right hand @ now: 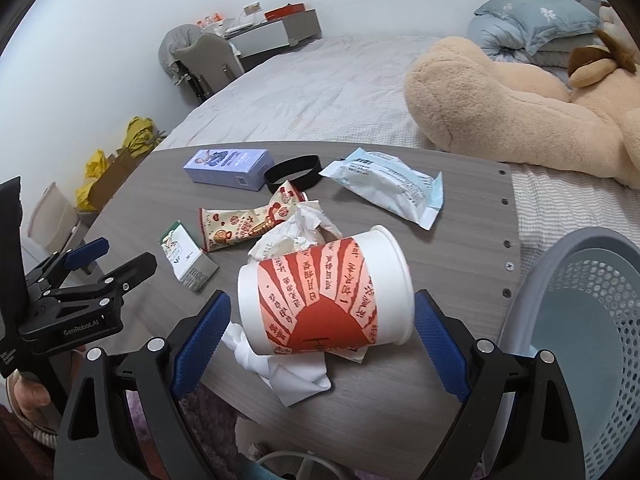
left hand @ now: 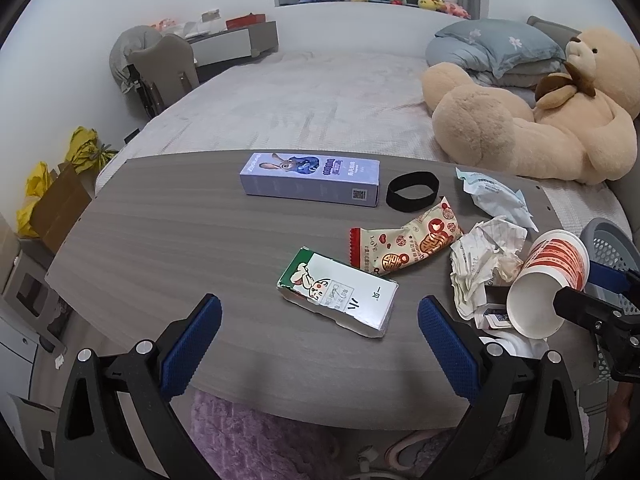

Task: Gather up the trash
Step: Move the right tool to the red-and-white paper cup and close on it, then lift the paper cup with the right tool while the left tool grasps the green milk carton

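Note:
A red-and-white paper cup [right hand: 326, 298] lies on its side on the grey table [right hand: 460, 240], between the spread fingers of my open right gripper [right hand: 322, 334]; the pads do not touch it. Crumpled tissue [right hand: 280, 364] lies under it and crumpled paper [right hand: 298, 230] behind it. My left gripper [left hand: 320, 336] is open and empty, just short of a green-and-white carton [left hand: 340, 292]. A red-patterned snack wrapper [left hand: 408, 242], a pale blue-white packet [left hand: 496, 198] and the cup [left hand: 546, 280] lie to its right.
A grey perforated trash basket [right hand: 580, 320] stands off the table's right edge. A purple box [left hand: 310, 180] and a black band [left hand: 412, 190] lie at the far side of the table. Behind is a bed with a big teddy bear [left hand: 520, 120].

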`<control>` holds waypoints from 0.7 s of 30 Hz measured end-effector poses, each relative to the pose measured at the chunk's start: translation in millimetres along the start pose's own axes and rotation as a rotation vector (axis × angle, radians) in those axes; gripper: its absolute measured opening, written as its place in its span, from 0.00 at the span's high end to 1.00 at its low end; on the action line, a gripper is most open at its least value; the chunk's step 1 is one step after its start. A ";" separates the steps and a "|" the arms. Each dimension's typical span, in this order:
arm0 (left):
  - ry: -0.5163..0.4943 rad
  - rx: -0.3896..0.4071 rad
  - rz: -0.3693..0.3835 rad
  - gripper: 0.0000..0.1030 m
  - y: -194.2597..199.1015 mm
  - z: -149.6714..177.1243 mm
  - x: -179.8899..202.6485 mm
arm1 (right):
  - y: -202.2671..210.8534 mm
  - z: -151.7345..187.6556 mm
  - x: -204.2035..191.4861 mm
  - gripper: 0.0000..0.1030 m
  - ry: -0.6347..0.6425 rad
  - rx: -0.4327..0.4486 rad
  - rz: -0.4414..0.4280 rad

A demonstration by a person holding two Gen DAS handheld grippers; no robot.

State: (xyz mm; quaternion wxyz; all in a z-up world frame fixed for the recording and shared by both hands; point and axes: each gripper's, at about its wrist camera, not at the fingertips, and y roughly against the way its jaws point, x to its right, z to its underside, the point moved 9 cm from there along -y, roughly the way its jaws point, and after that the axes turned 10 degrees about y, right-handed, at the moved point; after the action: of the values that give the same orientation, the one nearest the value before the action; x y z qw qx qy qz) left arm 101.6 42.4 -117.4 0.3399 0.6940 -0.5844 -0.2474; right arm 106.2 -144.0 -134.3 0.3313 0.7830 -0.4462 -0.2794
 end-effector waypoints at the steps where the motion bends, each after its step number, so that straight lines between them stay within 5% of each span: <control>1: 0.001 0.001 -0.002 0.06 0.0 -0.2 -0.2 | -1.1 -0.4 -0.5 0.15 0.008 -0.004 -0.004; 21: 0.021 -0.025 -0.012 0.06 -8.2 8.7 -8.9 | -24.6 2.0 -9.2 0.16 0.029 -0.016 0.022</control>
State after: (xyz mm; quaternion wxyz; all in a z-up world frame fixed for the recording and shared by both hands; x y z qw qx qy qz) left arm 98.7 50.3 -129.6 0.3534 0.6957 -0.5736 -0.2494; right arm 113.3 -127.0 -153.1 0.3471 0.7794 -0.4475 -0.2680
